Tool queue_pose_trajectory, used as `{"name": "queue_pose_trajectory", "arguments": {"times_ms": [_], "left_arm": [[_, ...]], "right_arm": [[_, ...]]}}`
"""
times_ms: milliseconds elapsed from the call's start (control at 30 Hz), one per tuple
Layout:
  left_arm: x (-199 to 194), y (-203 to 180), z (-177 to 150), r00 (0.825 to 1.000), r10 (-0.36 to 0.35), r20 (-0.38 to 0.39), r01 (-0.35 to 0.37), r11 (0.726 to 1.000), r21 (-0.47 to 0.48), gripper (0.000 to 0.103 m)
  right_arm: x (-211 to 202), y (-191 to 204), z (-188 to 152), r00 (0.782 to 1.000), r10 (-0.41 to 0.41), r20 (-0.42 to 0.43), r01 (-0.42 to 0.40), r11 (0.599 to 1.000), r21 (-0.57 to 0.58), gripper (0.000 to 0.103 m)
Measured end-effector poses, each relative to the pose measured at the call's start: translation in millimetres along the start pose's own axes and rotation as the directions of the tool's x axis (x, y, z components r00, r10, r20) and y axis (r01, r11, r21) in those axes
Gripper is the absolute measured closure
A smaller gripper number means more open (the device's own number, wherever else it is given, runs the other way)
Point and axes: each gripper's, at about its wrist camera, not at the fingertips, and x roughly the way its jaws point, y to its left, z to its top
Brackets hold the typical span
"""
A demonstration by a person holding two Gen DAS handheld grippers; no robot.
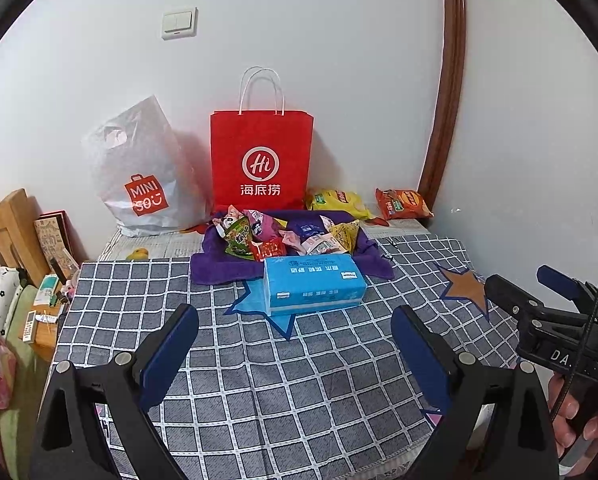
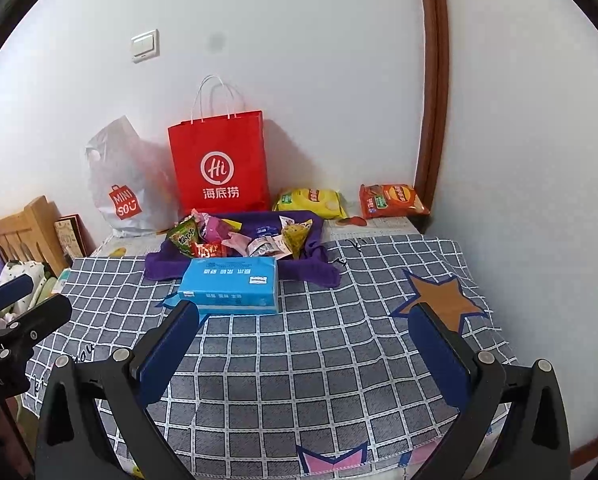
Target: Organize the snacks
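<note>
Both claws hover over the checked tablecloth on the worktop, each spread wide and holding nothing. The left claw fills the bottom of the left wrist view; the right claw fills the bottom of the right wrist view, its lower parts cut off by the frame edge.

The small snack packets lie heaped on a purple towel at mid-frame, overlapping so that single packets are hard to tell apart and their print is too small to read. A blue tissue pack lies just in front of the towel, touching its near edge and hiding part of it.

Behind the heap, against the wall, a red paper bag stands upright; its base is hidden by the snacks. To its left leans a grey Miniso plastic bag. To its right lie a yellow chip bag and an orange chip bag, close together but apart.

At the right edge of the left wrist view, fingers of a hand grip a handle, mostly cut off. A wooden bed frame and clutter at the far left are only partly visible.
</note>
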Motion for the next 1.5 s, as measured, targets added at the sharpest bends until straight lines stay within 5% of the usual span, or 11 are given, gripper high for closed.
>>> {"name": "queue_pose_trajectory", "arguments": {"times_ms": [1500], "left_arm": [[-2.2, 0.4, -1.6, 1.000, 0.002, 0.001, -0.002, 1.000, 0.001, 0.006]], "right_arm": [[-5.6, 3.0, -2.3, 1.000, 0.012, 0.009, -0.012, 1.000, -0.016, 0.000]]}}
